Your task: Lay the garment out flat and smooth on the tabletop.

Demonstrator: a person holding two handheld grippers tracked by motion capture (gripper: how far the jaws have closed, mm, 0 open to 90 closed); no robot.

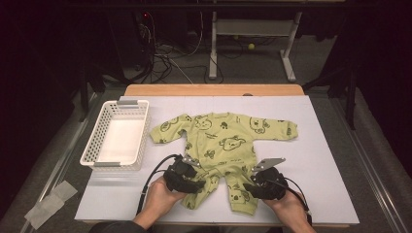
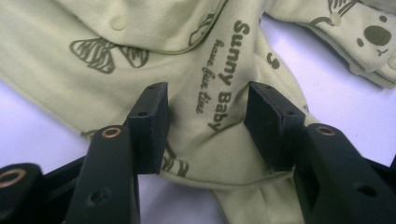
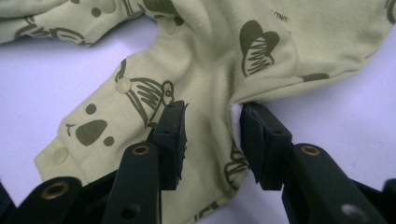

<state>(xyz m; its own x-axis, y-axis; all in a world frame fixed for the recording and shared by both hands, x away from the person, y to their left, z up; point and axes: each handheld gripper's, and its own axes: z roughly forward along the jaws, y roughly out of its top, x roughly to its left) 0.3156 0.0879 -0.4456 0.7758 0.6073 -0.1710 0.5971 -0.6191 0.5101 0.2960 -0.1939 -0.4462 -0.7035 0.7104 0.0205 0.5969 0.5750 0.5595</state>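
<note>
item: green baby romper [image 1: 221,145], printed with koalas, lying flat and face up in the middle of the white tabletop [image 1: 316,160], sleeves spread, legs toward you.

progress: the romper is spread out but not yet folded; no crease or fold shows in the body or sleeves. the white basket [image 1: 116,138] stands to the left of it, apart, with nothing inside. by my reading you are at the start: each leg is being taken up, and folding and binning are left.

your left claw [image 2: 205,126]: released, jaws standing astride a leg panel bearing the words "sunny baby", pads not pressing the cloth.

your right claw [image 3: 210,140]: released too, jaws either side of the other leg near its cuff; one pad may just brush the hem, the view is too close to say.

views: the high view gives the whole layout and the basket; the claw views give the print, snaps and the gap between pads and cloth.
</note>
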